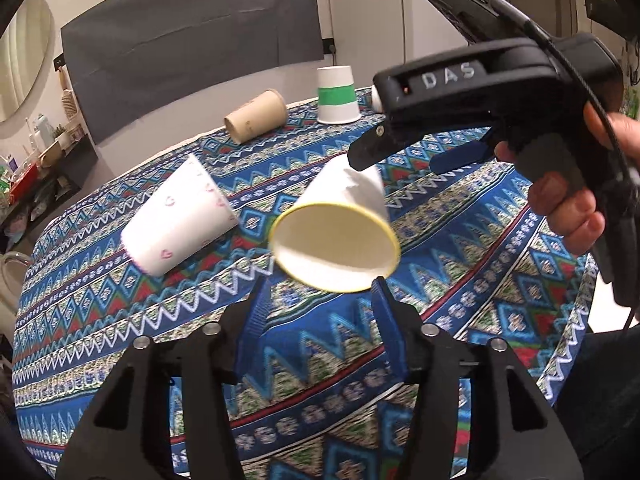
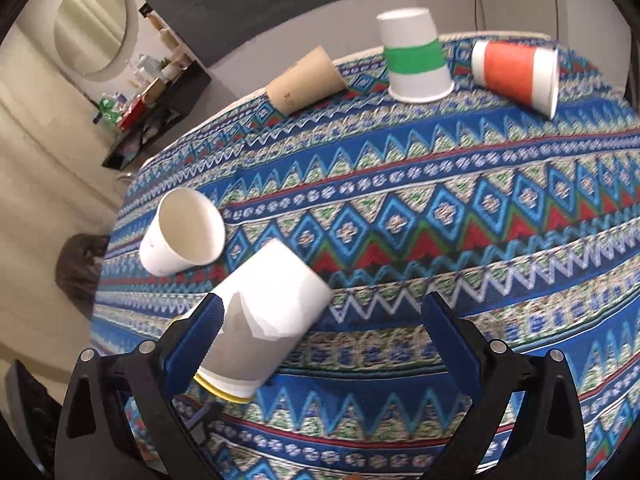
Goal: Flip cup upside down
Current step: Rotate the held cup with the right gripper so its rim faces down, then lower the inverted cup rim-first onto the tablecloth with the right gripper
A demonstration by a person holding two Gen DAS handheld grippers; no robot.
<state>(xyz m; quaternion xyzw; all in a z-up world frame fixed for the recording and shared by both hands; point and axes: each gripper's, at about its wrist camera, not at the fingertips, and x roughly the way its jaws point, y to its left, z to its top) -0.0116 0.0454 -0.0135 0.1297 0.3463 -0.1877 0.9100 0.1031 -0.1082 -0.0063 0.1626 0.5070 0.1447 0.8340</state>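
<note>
The white, yellow-rimmed cup (image 1: 340, 216) tilts sideways between both spread grippers, left (image 1: 318, 296) and right (image 2: 320, 316), neither clamping it.

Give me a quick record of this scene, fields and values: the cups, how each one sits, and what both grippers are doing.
surface: patterned tablecloth
yellow-rimmed cup: tilted, mouth toward left gripper, beside a right finger
pink-print cup: on its side
brown cup: on its side
green-band cup: already upside down
orange cup: on its side
left gripper: open, just below the cup rim
right gripper: open, not clamping the cup
</note>
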